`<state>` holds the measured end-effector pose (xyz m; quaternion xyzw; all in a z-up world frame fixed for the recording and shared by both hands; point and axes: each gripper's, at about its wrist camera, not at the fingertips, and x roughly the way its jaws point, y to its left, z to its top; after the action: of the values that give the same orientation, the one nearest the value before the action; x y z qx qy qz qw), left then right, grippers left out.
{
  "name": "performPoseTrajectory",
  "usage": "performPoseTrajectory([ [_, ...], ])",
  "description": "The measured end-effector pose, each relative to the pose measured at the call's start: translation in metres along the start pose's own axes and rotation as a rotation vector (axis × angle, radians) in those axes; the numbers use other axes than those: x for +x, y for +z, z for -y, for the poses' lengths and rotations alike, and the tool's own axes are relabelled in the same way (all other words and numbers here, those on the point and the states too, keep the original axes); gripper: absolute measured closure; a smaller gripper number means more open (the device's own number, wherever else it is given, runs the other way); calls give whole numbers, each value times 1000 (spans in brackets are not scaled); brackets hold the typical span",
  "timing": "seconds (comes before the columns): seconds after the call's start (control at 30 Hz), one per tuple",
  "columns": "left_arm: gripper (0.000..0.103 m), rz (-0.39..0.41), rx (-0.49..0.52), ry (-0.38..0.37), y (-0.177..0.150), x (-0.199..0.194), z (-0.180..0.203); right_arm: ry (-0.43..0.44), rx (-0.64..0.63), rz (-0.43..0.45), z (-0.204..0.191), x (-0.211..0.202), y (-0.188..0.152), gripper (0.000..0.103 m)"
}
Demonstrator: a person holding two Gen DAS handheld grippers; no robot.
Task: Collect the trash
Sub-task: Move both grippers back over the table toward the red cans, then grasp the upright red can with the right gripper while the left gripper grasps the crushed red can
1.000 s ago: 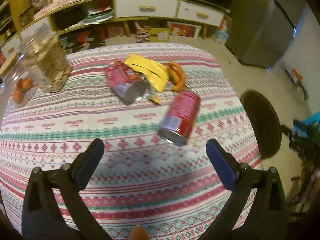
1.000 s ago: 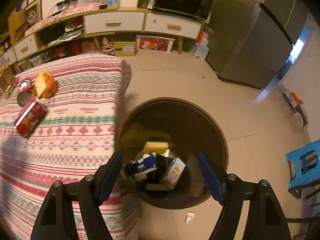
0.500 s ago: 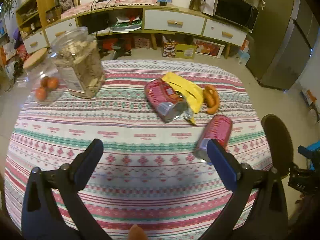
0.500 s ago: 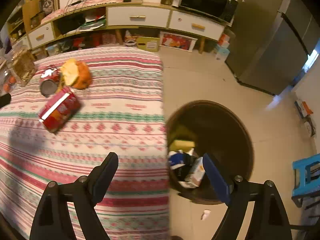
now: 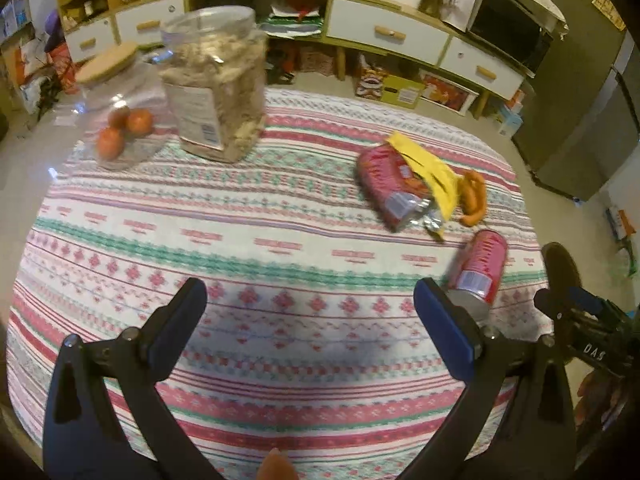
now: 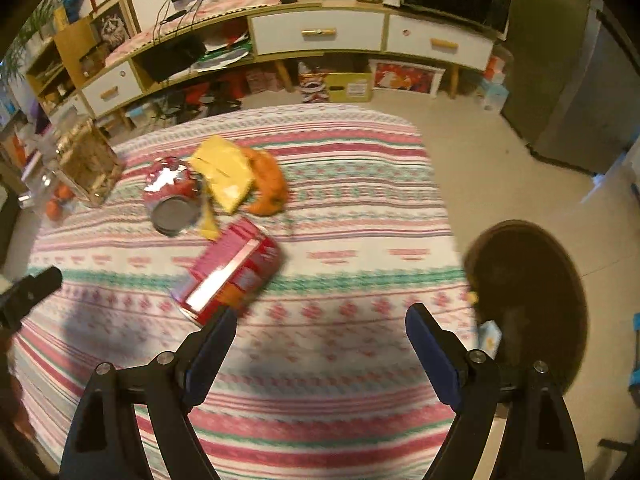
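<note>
The right gripper (image 6: 320, 324) is standing with its jaws wide apart and nothing between them, probably so that a round can will fit. It is hanging over the striped tablecloth (image 6: 340, 420), and its left finger is just beside the lying red can (image 6: 230, 270), which seems the next piece of trash. The left gripper (image 5: 310, 300) is also spread wide and holding nothing over the cloth. Further out, a second red can (image 6: 172, 196), a yellow wrapper (image 6: 224, 172) and an orange item (image 6: 268, 184) are lying together. The dark bin (image 6: 528, 300) is standing on the floor just beside the table edge, so drops are short. The two jars (image 5: 216, 80) are apparently not trash.
</note>
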<state>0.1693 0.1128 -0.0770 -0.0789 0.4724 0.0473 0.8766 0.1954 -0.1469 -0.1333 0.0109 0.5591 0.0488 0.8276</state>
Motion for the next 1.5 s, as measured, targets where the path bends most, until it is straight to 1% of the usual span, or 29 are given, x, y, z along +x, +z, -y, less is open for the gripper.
performPoseTrajectory([
  [0.03, 0, 5, 12, 18, 0, 0, -1, 14, 7, -5, -5, 4, 2, 15],
  [0.13, 0, 5, 23, 31, 2, 2, -5, 43, 23, -18, -17, 17, 8, 15],
  [0.33, 0, 15, -12, 47, 9, 7, -14, 97, 82, -37, -31, 36, 16, 15],
  [0.5, 0, 26, -45, 56, 13, 10, -17, 105, 97, -54, -39, 50, 19, 16],
  [0.63, 0, 43, -52, 74, 15, 12, -15, 113, 120, -72, -41, 58, 18, 17],
  [0.67, 0, 45, -54, 76, 16, 13, -15, 113, 124, -75, -40, 59, 17, 20],
  [0.7, 0, 45, -58, 76, 17, 14, -14, 112, 128, -79, -39, 61, 17, 28],
  [0.77, 0, 46, -68, 73, 19, 17, -12, 126, 137, -82, -37, 61, 16, 37],
  [0.87, 0, 47, -87, 76, 25, 22, -8, 136, 132, -80, -37, 59, 16, 44],
  [1.0, 0, 25, -125, 20, 33, 32, 2, 138, 104, -59, -36, 46, 15, 47],
  [1.07, 0, -3, -143, -34, 37, 41, 8, 128, 88, -42, -34, 38, 16, 48],
  [1.1, 1, -29, -152, -70, 39, 48, 13, 124, 82, -34, -31, 35, 16, 48],
  [1.13, 2, -50, -161, -96, 42, 55, 18, 123, 80, -28, -28, 32, 17, 49],
  [1.2, 6, -73, -163, -123, 47, 65, 28, 122, 85, -18, -19, 26, 18, 51],
  [1.33, 20, -106, -128, -118, 56, 87, 53, 116, 102, -7, -2, 20, 21, 51],
  [1.37, 22, -113, -123, -118, 57, 90, 56, 117, 109, -7, 4, 19, 22, 51],
  [1.43, 23, -122, -111, -112, 60, 98, 65, 116, 119, -9, 10, 20, 24, 51],
  [1.5, 23, -122, -86, -86, 64, 103, 75, 114, 124, -20, 16, 22, 23, 51],
])
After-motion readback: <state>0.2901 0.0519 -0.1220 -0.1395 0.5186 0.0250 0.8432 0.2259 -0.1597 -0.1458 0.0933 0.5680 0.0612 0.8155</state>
